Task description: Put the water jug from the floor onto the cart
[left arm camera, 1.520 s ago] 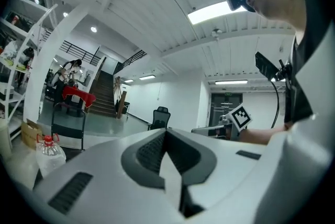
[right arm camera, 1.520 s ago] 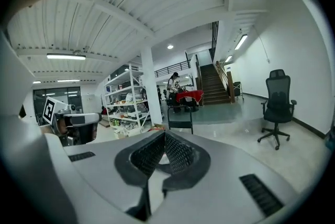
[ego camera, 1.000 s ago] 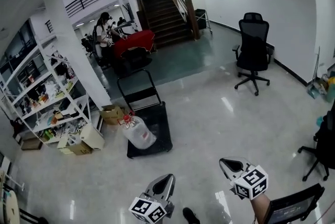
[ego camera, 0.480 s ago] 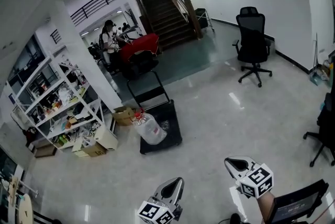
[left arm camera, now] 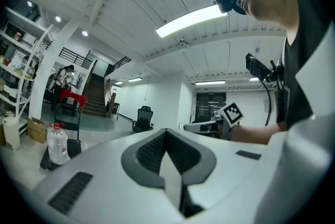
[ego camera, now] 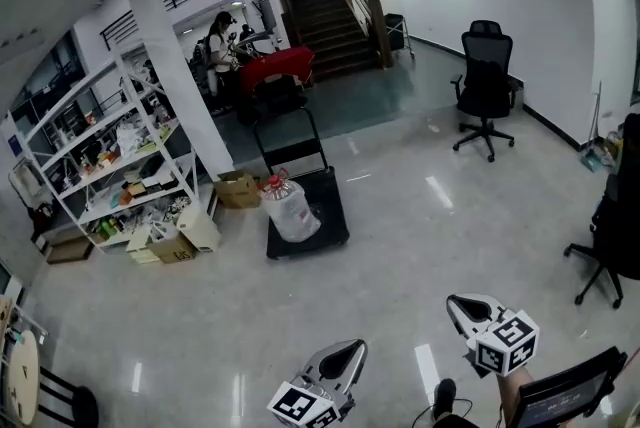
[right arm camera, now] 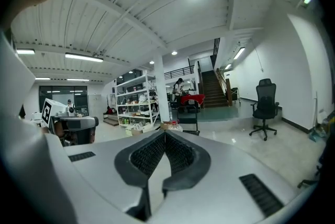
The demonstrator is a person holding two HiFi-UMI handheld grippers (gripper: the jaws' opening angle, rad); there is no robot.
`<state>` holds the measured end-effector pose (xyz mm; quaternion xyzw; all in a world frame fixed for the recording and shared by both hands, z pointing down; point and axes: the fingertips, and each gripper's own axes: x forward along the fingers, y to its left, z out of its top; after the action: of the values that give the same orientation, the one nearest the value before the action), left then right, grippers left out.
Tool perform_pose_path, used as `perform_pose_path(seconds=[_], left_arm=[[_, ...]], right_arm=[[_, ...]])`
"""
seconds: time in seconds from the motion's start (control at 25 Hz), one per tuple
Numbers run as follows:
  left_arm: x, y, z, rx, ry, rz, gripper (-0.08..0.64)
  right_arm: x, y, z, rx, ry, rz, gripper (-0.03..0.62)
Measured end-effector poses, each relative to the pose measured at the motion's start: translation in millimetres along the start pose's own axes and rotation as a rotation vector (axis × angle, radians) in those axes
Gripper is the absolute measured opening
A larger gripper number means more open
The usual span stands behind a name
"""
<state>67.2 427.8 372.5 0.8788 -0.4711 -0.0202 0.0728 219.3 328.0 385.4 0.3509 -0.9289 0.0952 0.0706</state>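
Observation:
The clear water jug [ego camera: 292, 211] with a red cap leans on the left part of the black platform cart [ego camera: 328, 216], far across the floor. Both grippers are low in the head view, well short of the cart. My left gripper [ego camera: 352, 347] is shut with nothing in it, and my right gripper [ego camera: 461, 302] is shut and empty as well. The left gripper view shows the jug [left arm camera: 57, 143] small at the far left, beyond the left gripper [left arm camera: 166, 132]. In the right gripper view the cart's handle [right arm camera: 191, 112] rises just past the right gripper [right arm camera: 165, 134].
White shelving [ego camera: 110, 166] with boxes [ego camera: 238, 190] on the floor stands left of the cart. A white pillar [ego camera: 180, 66] rises behind it. One office chair [ego camera: 485, 86] stands at the back right and another [ego camera: 615, 236] at the right edge. A person [ego camera: 218, 41] works at a red table.
The cart and jug have shrunk and slid up and right in the head view as I back away. Both grippers shifted right in the frame, staying shut and empty.

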Motion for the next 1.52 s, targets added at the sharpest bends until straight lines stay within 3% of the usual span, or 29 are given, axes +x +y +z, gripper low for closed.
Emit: perform_pose_path(seconds=[0.2,0.4,0.64,1.0,1.2,1.52], left_arm=[[-56.7,-23.2,2.6,0.014,-0.012,-0.025,0.0],[-81.3,-61.4,12.8,0.042,-0.049,-0.002,0.0],[-82.5,-108.7,14.4,0.036,-0.048,0.061,0.0],[-46.9,-213.5,0.9,0.03,0.005,0.112,0.0],[-45.7,-230.7,-2.0,0.045,0.02,0.121,0.0],[-75.2,-231.4,2.1,0.061,0.01,0.096,0.0]], right_arm=[[-42.7,51.3,-2.1,0.008,0.004,-0.036,0.003],[-88.9,79.2,5.3,0.003,-0.026,-0.012,0.003],[-136.5,76.3,-0.2,0.0,-0.037,0.038,0.003],[-244.9,25.0,-9.5,-0.044,-0.052,0.061,0.002],[-259.8,15.8,-15.7,-0.025,-0.049,0.038,0.002],[-266.2,49.3,-10.0,-0.015,-0.068,0.027,0.002]])
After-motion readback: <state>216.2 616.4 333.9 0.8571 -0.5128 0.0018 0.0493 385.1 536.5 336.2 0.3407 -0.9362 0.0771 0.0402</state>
